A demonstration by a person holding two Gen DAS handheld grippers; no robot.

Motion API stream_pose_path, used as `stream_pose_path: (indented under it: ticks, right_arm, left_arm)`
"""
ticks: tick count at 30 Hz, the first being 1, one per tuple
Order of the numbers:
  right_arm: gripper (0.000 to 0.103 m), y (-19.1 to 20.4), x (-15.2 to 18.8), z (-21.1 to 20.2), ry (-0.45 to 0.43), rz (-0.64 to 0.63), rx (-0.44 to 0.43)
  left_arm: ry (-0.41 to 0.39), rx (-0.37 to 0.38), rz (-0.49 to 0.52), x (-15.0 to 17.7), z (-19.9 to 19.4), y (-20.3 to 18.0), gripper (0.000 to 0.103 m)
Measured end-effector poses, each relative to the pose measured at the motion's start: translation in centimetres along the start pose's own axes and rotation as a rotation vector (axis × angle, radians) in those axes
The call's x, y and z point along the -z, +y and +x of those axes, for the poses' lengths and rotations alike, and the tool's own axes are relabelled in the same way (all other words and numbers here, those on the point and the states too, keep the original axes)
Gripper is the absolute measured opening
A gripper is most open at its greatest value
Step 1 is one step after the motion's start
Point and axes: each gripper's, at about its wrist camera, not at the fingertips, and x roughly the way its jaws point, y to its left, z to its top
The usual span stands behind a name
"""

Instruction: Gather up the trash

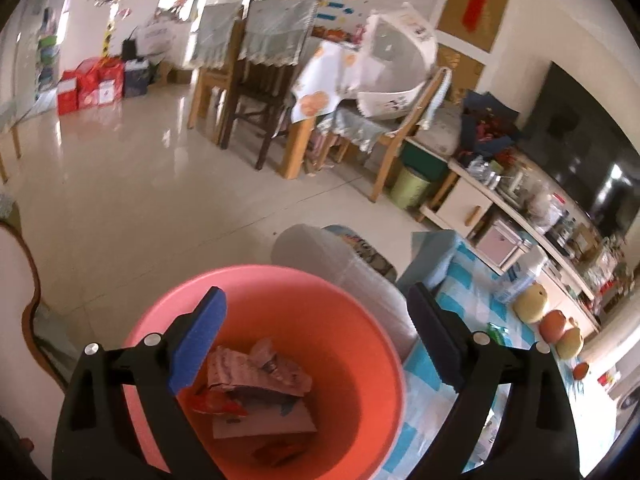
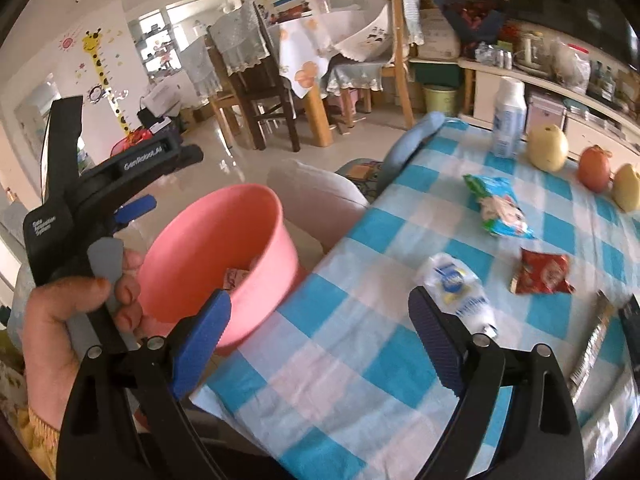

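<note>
- On my left wrist camera, the left gripper (image 1: pixel 316 344) hangs over the pink bin (image 1: pixel 352 304) with its jaws spread wide and nothing between the pads.
- Down in the bin I can see crumpled wrappers (image 1: pixel 260 368) and a flat white card (image 1: pixel 264 420) (the red scrap beside them is too blurred for me to name).
- The bin stands just off the edge of the blue-checked tablecloth (image 1: pixel 476 292); fruit (image 1: pixel 530 302) lines the cloth's far side.
- On my right wrist camera, the right gripper (image 2: pixel 320 340) is also wide open and empty, pointing down at the table edge.
- Trash lies on the cloth ahead: a crushed clear bottle (image 2: pixel 460 288) just beyond the right-hand finger, a red packet (image 2: pixel 540 274) further right, a green-and-white bag (image 2: pixel 500 206) behind them.
- A white bottle (image 2: pixel 508 116) stands upright near the far edge.
- At the left, a hand (image 2: pixel 60 328) grips the other tool beside the bin.
</note>
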Motion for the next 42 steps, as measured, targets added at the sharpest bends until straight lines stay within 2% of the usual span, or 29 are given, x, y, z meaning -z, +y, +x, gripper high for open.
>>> stream_pose_path:
  ticks: [7,9,14,21,26,32,42]
  right_arm:
    - [0.093,-1.3,1.4,-2.2,-0.071,0.003,0.047]
    - [0.093,-1.8,1.7,-2.6,-0.086,0.005,0.044]
    - [0.093,-3.4,2.2,-3.2,-0.105,0.029,0.04]
    - [0.093,-5.7,2.7,-4.1,-0.12,0.057,0.049]
    - [0.093,-7.5,2.8,-5.1,-0.139,0.086,0.06]
    - [0.095,-10.2,3.1,-6.2,-0.146,0.137,0.075]
    - [0.095,-13.7,3.5,-7.9,-0.155,0.199,0.098]
  left_arm:
    - [-0.136,0.088,0.103,1.1,-1.9,-3.8,0.093]
    - [-0.161,0.129,0.116,1.3,-2.1,-4.8,0.093]
    - [-0.208,0.164,0.218,2.3,-2.6,-7.3,0.093]
    - [-0.142,0.215,0.337,4.0,-2.0,-10.8,0.093]
    - [-0.102,0.186,0.411,5.1,-1.8,-12.6,0.093]
    - [-0.042,0.192,0.446,6.3,-1.2,-14.2,0.093]
    - [-0.015,0.195,0.511,8.0,-0.9,-16.5,0.093]
